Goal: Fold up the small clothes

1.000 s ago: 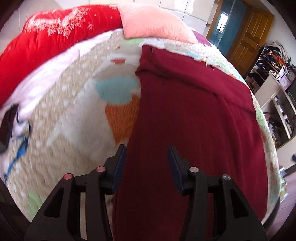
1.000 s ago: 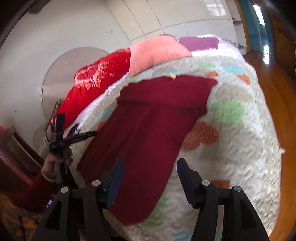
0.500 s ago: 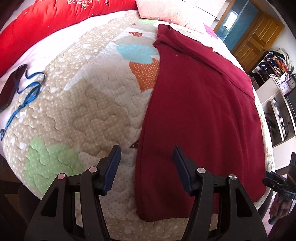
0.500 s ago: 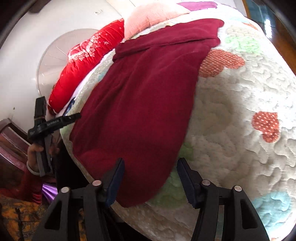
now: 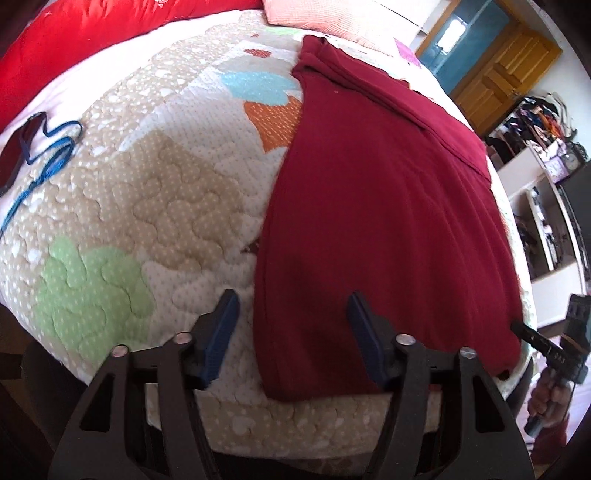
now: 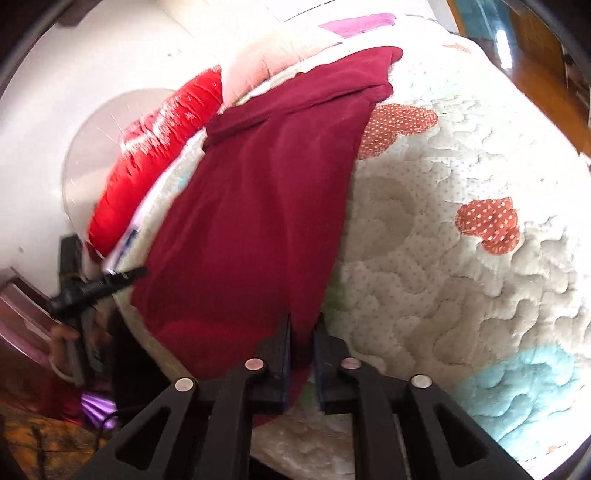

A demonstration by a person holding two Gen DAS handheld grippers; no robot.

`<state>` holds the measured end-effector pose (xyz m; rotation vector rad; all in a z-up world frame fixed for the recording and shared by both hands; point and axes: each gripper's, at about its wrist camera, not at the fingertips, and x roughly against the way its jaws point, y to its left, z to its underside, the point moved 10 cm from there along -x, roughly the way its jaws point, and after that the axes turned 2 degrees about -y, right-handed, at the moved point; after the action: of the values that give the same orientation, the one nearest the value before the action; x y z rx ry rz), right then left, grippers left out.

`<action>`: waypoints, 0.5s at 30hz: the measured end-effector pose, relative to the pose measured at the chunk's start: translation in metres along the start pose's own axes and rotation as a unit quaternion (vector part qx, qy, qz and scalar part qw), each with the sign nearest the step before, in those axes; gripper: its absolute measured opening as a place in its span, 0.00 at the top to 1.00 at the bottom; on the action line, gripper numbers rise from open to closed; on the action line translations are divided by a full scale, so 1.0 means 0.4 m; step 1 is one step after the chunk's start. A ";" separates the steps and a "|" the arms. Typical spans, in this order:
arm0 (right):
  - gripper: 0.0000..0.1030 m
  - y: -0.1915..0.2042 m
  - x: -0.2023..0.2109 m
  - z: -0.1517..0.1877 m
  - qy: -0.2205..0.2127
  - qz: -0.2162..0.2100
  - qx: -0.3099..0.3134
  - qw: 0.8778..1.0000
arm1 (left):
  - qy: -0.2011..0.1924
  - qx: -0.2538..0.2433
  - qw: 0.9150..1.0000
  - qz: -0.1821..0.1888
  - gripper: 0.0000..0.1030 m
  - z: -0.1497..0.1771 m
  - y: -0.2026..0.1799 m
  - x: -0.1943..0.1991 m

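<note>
A dark red garment (image 5: pixel 388 203) lies flat on a quilted bedspread (image 5: pixel 166 203), with a folded band along its far end. My left gripper (image 5: pixel 292 297) hovers over the garment's near left corner. Its jaws are opening and stand wide, one finger over the quilt and one over the cloth, pinching nothing. In the right wrist view the garment (image 6: pixel 266 192) runs away from me. My right gripper (image 6: pixel 303 325) is at its near right corner. Those jaws are closing, and the cloth's edge is pinched between the pads.
A red duvet (image 5: pixel 92 37) and a pink pillow (image 5: pixel 325 18) lie at the bed's head. A dark flat object with a blue lanyard (image 5: pixel 48 147) rests at the quilt's left side. White shelves (image 5: pixel 546 206) and a wooden door (image 5: pixel 509 66) stand beyond the right side.
My right gripper dropped to the garment's near corner and narrowed from wide open onto the cloth. My left gripper drew back toward the bed's near edge and its jaws widened.
</note>
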<state>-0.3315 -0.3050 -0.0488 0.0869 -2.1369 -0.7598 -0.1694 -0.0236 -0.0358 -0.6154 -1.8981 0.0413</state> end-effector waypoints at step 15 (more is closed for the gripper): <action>0.56 0.066 -0.019 0.057 0.021 -0.083 0.008 0.996 | 0.025 -0.032 0.999 -0.001 0.16 0.039 -0.053 -0.040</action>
<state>-0.3384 -0.2699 -0.0504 0.2887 -2.1156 -0.8278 -0.1870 -0.0448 -0.0494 -0.6519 -1.8578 -0.0363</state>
